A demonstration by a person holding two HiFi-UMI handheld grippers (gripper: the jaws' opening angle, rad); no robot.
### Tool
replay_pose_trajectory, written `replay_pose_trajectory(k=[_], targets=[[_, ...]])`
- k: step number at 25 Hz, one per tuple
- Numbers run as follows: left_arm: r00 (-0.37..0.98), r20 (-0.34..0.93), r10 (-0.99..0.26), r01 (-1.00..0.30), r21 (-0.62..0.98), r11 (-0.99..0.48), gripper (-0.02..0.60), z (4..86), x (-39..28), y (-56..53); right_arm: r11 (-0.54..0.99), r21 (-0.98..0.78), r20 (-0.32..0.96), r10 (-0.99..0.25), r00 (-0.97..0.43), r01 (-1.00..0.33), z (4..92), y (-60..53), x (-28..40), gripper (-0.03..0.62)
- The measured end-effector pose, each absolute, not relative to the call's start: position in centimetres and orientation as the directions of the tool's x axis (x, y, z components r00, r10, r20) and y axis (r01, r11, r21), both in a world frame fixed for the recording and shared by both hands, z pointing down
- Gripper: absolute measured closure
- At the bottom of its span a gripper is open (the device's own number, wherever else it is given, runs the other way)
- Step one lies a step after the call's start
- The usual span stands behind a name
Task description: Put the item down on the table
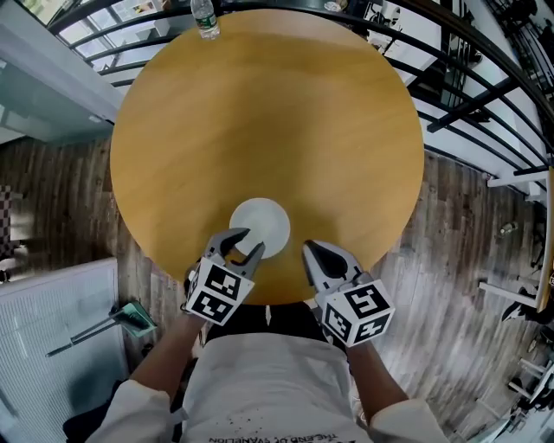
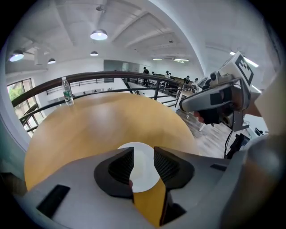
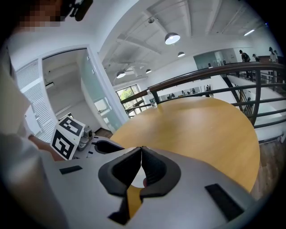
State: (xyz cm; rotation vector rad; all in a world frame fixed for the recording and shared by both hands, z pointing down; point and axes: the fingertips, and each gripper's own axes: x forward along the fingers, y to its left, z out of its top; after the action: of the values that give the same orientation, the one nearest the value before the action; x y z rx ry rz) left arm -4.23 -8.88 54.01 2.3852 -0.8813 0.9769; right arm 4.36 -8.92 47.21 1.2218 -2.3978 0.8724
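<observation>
Wooden table bears one white disc and one bottle; left tongs gape, right tongs closed.

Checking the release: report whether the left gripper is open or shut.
Open. The left gripper has its jaws apart; the white disc lying on the table shows through the gap.

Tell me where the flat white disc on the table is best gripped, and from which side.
Grip the white disc at its near rim, coming from the near edge of the table, where the left gripper is. It lies flat and thin, so only the rim offers the fingers a hold.
</observation>
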Motion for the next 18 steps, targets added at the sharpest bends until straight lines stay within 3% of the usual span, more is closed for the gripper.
replay_pose_trajectory(k=[6, 13, 18], targets=[[0.564, 0.713, -0.416, -0.71, 0.161, -0.686, 0.529, 51.3, -3.9, -6.4, 0.465, -0.37, 0.508, -0.624, -0.594, -0.804, 45.9, -7.8, 4.5, 0.568], [0.618, 0.671, -0.41, -0.71, 0.252, -0.657, 0.558, 47.6, -3.9, -4.4, 0.48, -0.379, 0.486, -0.624, -0.612, -0.791, 43.8, -7.0, 4.1, 0.568], [0.58, 0.671, -0.463, -0.753, 0.223, -0.62, 0.558, 46.9, -4.8, -4.6, 0.494, -0.377, 0.469, -0.627, -0.622, -0.783, 42.5, -6.7, 4.0, 0.568]])
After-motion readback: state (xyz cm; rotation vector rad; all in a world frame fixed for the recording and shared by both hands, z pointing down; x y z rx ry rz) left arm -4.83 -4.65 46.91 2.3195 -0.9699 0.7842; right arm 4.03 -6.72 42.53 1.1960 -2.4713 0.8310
